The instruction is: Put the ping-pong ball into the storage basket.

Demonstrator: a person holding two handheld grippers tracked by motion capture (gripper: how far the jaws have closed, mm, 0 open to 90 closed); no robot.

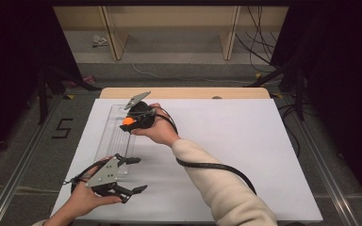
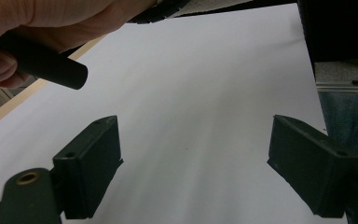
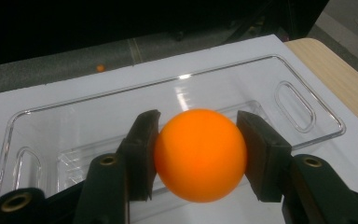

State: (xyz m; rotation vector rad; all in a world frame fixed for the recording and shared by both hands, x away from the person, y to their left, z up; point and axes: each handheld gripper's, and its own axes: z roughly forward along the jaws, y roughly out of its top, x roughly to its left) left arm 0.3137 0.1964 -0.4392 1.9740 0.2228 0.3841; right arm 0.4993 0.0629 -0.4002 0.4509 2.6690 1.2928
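Nearest the person, the left gripper (image 1: 131, 182) rests low over the white sheet (image 1: 245, 150) at the table's near left corner, held in the left hand (image 1: 82, 200). Its jaws stand wide apart with nothing between them; in the left gripper view they frame only bare sheet.

Just beyond it lies the clear tray (image 1: 108, 136), a long shallow plastic bin set lengthwise on the sheet's left side, with a slot handle at each end. The tray's near end is close beside the left gripper.

Farther on, the right hand (image 1: 158, 129) reaches across from the right, its cream sleeve (image 1: 217, 183) crossing the sheet, and holds the right gripper (image 1: 128, 121) over the tray's far half. Its jaws are clamped on an orange ball (image 3: 200, 155), one pad pressing each side. The ball hangs above the tray's floor, clear of it.

Past the sheet, the wooden table edge (image 1: 184, 92) shows, then grey floor (image 1: 169, 52) with cables.
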